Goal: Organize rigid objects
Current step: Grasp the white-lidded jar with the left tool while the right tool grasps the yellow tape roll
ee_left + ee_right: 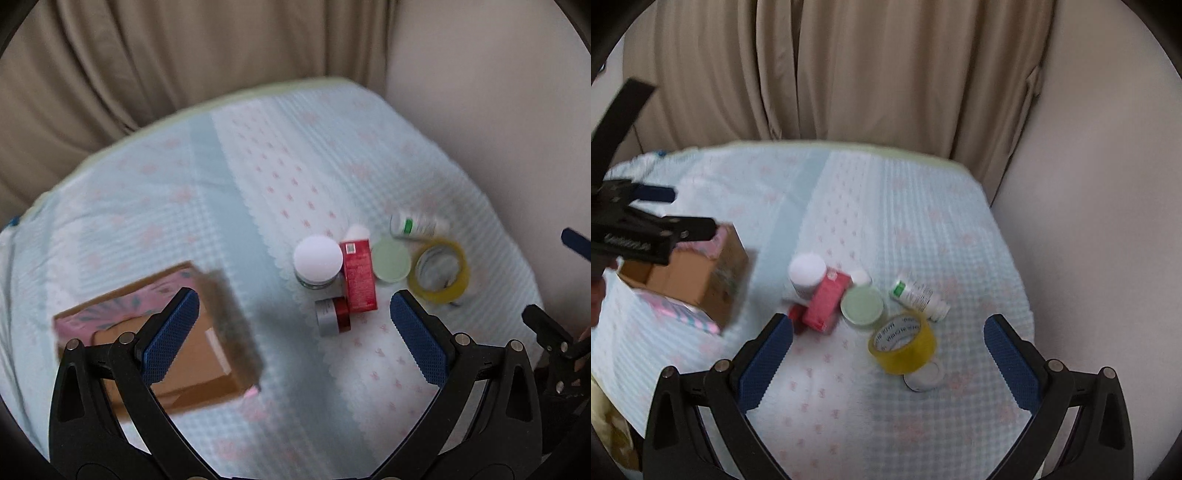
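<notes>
A cluster of small items lies on the light blue patterned cloth [258,192]: a white-lidded jar [317,260], a red box [359,275], a pale green round lid [391,260], a yellow tape roll [439,271], a lying white tube with a green label [415,226] and a small red and silver cylinder [334,317]. An open cardboard box [192,343] sits to the left. My left gripper [295,339] is open and empty above the cloth, near the box. My right gripper [888,362] is open and empty, just in front of the tape roll [903,341].
Beige curtains [849,74] hang behind the table, with a pale wall [1108,184] to the right. A small white round lid [925,376] lies beside the tape. In the right wrist view the cardboard box [698,273] rests on pink and striped packets [683,314], and the left gripper's body [635,229] hangs over it.
</notes>
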Available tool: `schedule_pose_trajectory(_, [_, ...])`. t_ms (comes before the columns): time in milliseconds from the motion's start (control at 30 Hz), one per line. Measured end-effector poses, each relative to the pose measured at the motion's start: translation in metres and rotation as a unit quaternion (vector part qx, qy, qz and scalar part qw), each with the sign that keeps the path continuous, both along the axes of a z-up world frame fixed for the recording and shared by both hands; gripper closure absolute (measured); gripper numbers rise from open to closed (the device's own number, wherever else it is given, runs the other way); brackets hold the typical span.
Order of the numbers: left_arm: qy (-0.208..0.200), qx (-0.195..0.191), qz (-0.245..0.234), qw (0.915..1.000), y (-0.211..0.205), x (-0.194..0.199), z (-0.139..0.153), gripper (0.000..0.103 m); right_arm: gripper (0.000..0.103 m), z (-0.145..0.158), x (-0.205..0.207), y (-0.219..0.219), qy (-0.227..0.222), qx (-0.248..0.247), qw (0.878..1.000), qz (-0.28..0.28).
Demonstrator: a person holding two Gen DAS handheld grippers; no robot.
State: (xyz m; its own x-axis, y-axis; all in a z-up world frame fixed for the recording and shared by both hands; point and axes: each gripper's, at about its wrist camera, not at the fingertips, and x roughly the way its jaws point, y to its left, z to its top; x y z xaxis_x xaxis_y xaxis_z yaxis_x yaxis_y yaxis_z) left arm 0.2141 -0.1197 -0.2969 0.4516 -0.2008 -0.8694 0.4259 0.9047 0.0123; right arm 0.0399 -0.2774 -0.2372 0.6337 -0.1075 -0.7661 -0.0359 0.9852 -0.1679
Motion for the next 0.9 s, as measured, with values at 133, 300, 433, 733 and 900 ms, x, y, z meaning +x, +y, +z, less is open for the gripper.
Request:
schedule_pose_trajectory(133, [0.024, 0.033, -0.025, 0.9989, -0.024, 0.03, -0.052, 0.001, 0.0, -0.045, 0.015, -0.013, 0.026, -0.018, 0.999, 0.027])
schedule_pose_trajectory(300, [0.045, 0.073, -0.065, 0.9941, -0.047, 0.058, -0.105, 0.001, 0.0, -0.101, 0.031, -0.029, 0.061, -0.041, 0.995, 0.064])
schedule_pose_trajectory(433, [0.066, 0.094, -0.093, 0.989, -0.059, 0.073, -0.138, 0.002, 0.0, -0.135, 0.04, -0.038, 0.082, -0.065, 0.989, 0.101])
schedule_pose_trajectory(733, [0.075, 0.122, -0.151, 0.9781, -0.078, 0.09, -0.172, 0.005, 0.0, -0.174, 0.06, -0.043, 0.106, -0.071, 0.981, 0.145])
schedule_pose_trajectory(900, [0.077, 0.126, -0.179, 0.9727, -0.083, 0.097, -0.182, 0.005, 0.0, -0.186, 0.071, -0.039, 0.108, -0.086, 0.976, 0.167])
